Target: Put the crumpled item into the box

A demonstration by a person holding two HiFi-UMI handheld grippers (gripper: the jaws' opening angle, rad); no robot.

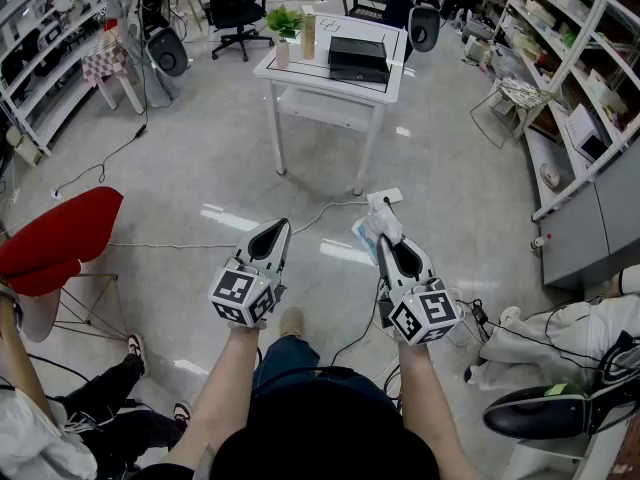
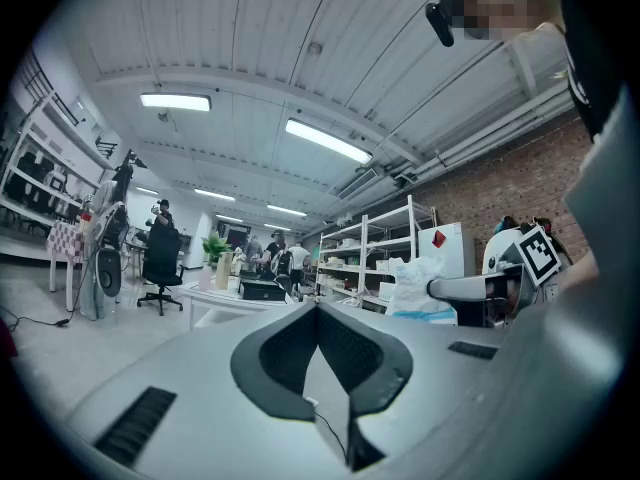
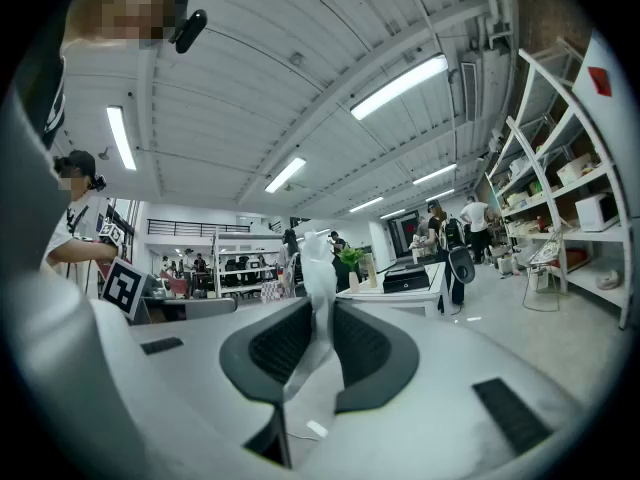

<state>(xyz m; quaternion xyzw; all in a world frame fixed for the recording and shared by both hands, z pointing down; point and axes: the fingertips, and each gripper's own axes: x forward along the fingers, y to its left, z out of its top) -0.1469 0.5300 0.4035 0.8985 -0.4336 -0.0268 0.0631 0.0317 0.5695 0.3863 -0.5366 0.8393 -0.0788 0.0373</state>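
Observation:
My right gripper (image 1: 386, 242) is shut on a crumpled white item (image 1: 378, 223) with a bit of pale blue on it, held up over the floor. In the right gripper view the crumpled item (image 3: 317, 273) stands up between the dark pads (image 3: 280, 346). My left gripper (image 1: 272, 228) is level with it on the left, shut, with nothing between its fingers (image 2: 290, 343). From the left gripper view the crumpled item (image 2: 414, 288) shows at the right. A black box (image 1: 358, 58) sits on a white table (image 1: 300, 76) some way ahead.
A small potted plant (image 1: 285, 23) and a tall carton (image 1: 308, 36) share the table with the box. A red chair (image 1: 55, 238) stands at the left, cables (image 1: 150, 245) cross the floor, and shelving (image 1: 585, 88) lines the right. A seated person's legs (image 1: 120, 388) are at the lower left.

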